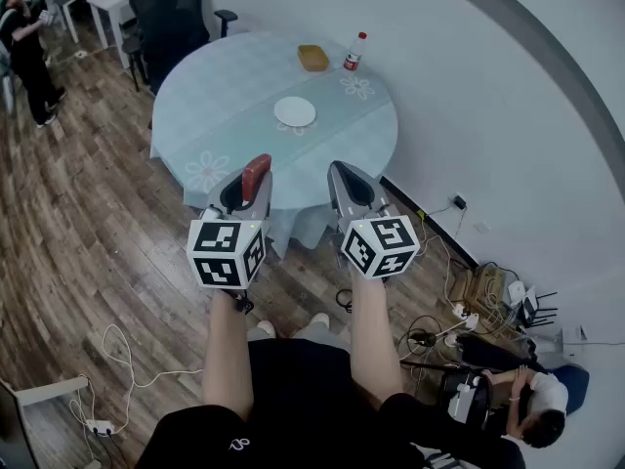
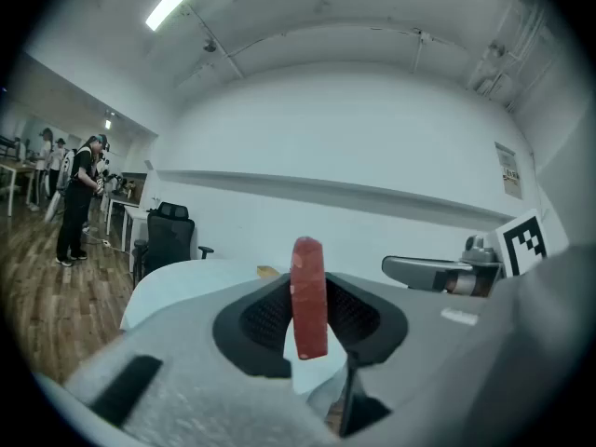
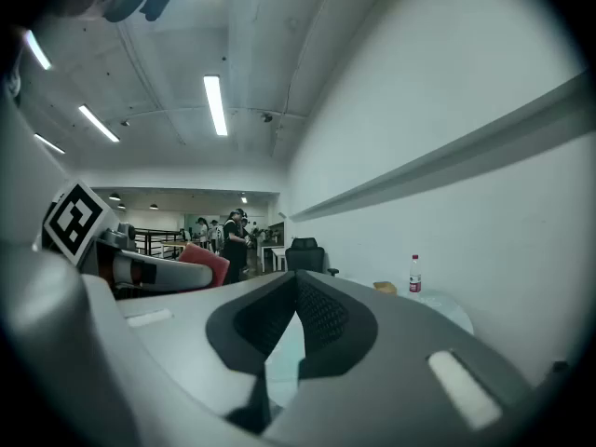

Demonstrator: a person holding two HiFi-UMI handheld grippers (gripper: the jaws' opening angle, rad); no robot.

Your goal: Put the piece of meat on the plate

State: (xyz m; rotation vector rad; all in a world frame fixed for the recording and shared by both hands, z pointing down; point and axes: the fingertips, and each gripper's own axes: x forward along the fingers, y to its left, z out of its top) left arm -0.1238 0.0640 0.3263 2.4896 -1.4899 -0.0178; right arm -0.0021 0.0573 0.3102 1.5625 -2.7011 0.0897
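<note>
A red piece of meat [image 1: 256, 176] stands upright between the jaws of my left gripper [image 1: 250, 190], which is shut on it. In the left gripper view the meat [image 2: 308, 291] fills the gap between the pads of the left gripper [image 2: 309, 322]. My right gripper [image 1: 348, 186] is beside it, shut with nothing in it; in its own view the right gripper [image 3: 296, 291] has its tips together. Both are held level just short of the near edge of the round table [image 1: 225, 106]. A white plate [image 1: 294, 111] lies near the table's middle, well beyond both grippers.
A tan block [image 1: 312, 58] and a red-capped bottle [image 1: 355, 52] stand at the table's far side. A black office chair [image 1: 171, 13] is behind the table. A person [image 1: 24, 52] stands far left. Cables and power strips [image 1: 459, 311] lie along the wall at the right.
</note>
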